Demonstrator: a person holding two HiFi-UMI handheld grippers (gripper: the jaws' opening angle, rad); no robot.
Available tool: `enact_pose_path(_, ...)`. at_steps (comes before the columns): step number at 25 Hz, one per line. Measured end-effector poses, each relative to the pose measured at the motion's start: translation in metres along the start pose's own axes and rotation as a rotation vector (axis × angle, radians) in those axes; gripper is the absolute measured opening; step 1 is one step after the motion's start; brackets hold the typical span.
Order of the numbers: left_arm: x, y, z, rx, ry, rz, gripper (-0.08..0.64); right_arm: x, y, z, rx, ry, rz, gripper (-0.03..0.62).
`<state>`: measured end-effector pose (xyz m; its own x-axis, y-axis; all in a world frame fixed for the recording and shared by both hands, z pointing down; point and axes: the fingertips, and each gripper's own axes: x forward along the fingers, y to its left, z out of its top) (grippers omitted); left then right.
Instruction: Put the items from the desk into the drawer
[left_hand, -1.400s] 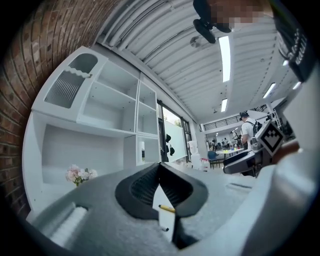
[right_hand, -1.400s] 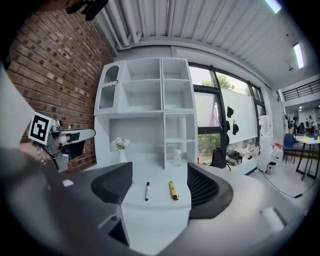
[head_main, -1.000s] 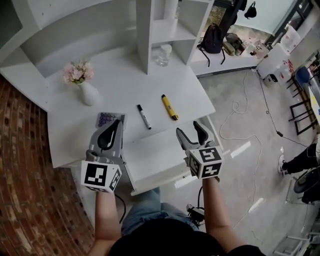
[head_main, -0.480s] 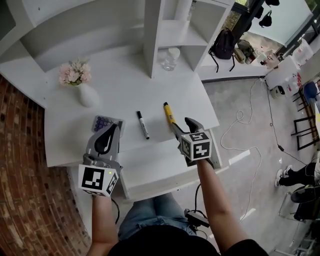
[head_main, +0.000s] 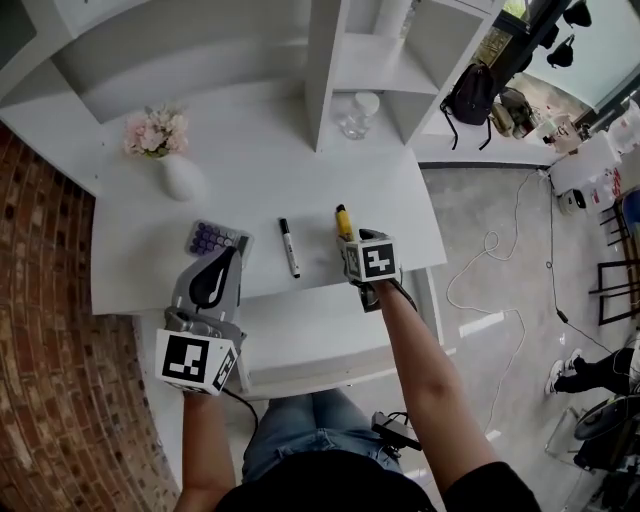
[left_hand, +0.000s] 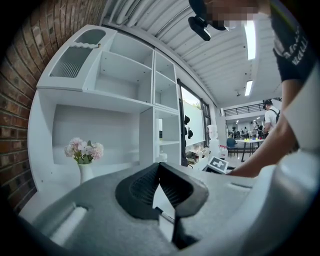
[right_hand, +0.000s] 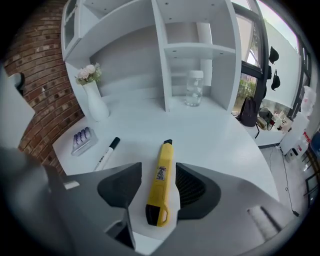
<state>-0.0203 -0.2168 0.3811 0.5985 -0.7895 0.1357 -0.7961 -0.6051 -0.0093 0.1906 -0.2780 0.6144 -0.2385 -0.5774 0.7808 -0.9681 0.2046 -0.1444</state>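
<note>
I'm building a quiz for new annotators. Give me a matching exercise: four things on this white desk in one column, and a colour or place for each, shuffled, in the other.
1 utility knife
2 marker
3 vase
4 jar

A holds pink flowers
B clear, under a shelf at the back
C yellow body
D white barrel, black cap

Pairs: 1-C; 2-D; 3-A; 4-B

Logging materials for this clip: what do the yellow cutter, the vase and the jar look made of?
Yellow cutter: likely plastic, smooth body, black ends. Vase: probably glazed ceramic, opaque white, soft sheen. Jar: clear glass or plastic, see-through with a white lid; cannot tell which.
</note>
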Motion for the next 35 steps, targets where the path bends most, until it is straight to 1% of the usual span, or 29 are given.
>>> enact_pose_path(4,-0.001,0.005,-0.006,-0.001,0.020,0.020,-0.002,0.020,0.000,0.000,-0.001,0.068,0.002,0.204)
enact_pose_path(8,-0.003,0.009,-0.009,-0.002,0.034,0.034,-0.002,0.037,0.003,-0.004,-0.028,0.141,0.001,0.201)
enact_pose_path(11,-0.005,0.012,-0.012,-0.015,0.040,0.042,-0.002,0.033,-0.011,-0.006,-0.040,0.175,-0.067,0.180)
enact_pose_path(12,-0.005,0.012,-0.012,-0.021,0.043,0.043,-0.002,0.034,-0.009,-0.004,-0.030,0.165,-0.054,0.145)
enact_pose_path(13,-0.006,0.013,-0.012,-0.026,0.045,0.044,-0.002,0.037,-0.004,-0.001,-0.018,0.150,-0.028,0.133)
enact_pose_path(14,-0.006,0.013,-0.012,-0.029,0.045,0.044,-0.002,0.038,-0.002,0.000,-0.011,0.143,-0.016,0.132)
enact_pose_path(18,-0.007,0.014,-0.009,-0.033,0.039,0.042,-0.002,0.035,-0.001,0.001,-0.006,0.138,-0.022,0.129)
enact_pose_path(21,-0.008,0.016,-0.004,-0.037,0.026,0.044,-0.002,0.019,0.001,0.005,-0.009,0.116,-0.019,0.129)
enact_pose_path(24,-0.011,0.015,0.005,-0.031,0.011,0.050,-0.002,-0.001,0.008,0.012,-0.007,0.091,0.004,0.129)
enact_pose_path(29,-0.014,0.006,0.020,-0.009,-0.013,0.041,-0.002,-0.035,-0.001,0.021,0.023,0.045,-0.016,0.129)
enact_pose_path(31,-0.016,0.004,0.026,-0.006,-0.025,0.044,-0.002,-0.052,-0.007,0.024,0.040,0.021,-0.037,0.129)
enact_pose_path(35,-0.022,0.002,0.038,-0.004,-0.054,0.050,-0.002,-0.088,-0.012,0.036,0.032,-0.078,-0.055,0.129)
